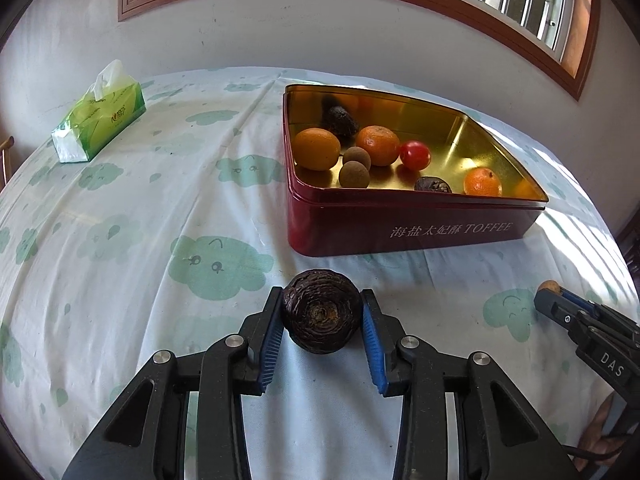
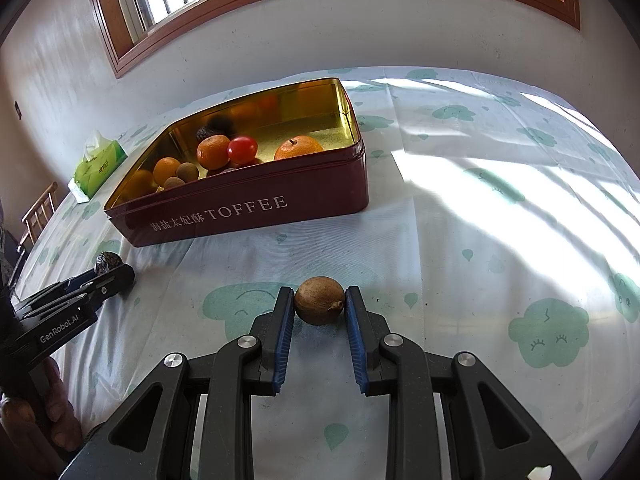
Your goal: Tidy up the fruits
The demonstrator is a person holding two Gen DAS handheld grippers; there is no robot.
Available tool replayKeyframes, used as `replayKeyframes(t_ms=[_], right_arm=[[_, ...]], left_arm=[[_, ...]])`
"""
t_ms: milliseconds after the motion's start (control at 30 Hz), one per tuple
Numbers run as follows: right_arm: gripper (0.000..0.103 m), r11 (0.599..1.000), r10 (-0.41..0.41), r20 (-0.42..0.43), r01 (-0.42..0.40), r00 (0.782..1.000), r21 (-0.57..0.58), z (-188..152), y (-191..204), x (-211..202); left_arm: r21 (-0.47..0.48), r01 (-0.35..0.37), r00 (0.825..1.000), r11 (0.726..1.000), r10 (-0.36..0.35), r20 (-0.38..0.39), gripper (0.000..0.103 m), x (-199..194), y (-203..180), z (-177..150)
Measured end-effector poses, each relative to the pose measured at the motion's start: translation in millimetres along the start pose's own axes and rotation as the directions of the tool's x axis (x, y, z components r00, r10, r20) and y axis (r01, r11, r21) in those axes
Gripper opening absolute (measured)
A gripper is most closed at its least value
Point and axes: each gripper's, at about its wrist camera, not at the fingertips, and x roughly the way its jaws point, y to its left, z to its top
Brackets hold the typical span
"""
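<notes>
A dark, wrinkled round fruit (image 1: 320, 312) rests on the tablecloth, and my left gripper (image 1: 322, 295) is shut on it, both blue pads against its sides. My right gripper (image 2: 319, 294) is shut on a small brown round fruit (image 2: 319, 300), also at cloth level. Each gripper shows in the other's view: the right gripper (image 1: 554, 298) with the brown fruit (image 1: 549, 286) at its tip, the left gripper (image 2: 116, 276) with the dark fruit (image 2: 107, 261). Behind them stands a red toffee tin (image 1: 400, 232) (image 2: 240, 216) holding several oranges, a red tomato (image 1: 415, 155), small brown fruits and dark ones.
A green tissue pack (image 1: 100, 116) lies at the far left of the table, which wears a white cloth with green cloud prints (image 1: 216, 264). A wall with a window runs behind. A wooden chair (image 2: 40, 208) stands past the left edge. A hand (image 2: 60, 420) grips the left tool.
</notes>
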Motion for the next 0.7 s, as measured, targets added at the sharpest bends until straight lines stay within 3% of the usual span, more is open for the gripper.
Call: replayKeyframes(t_ms=[700], right_arm=[[0.024,1.000,0.000,0.000,0.000,1.000,0.000,0.3,0.0,-0.1]], left_arm=[[0.048,-0.044,0.999,0.998,0.044,-0.005,0.038,1.3,-8.3,-0.3]])
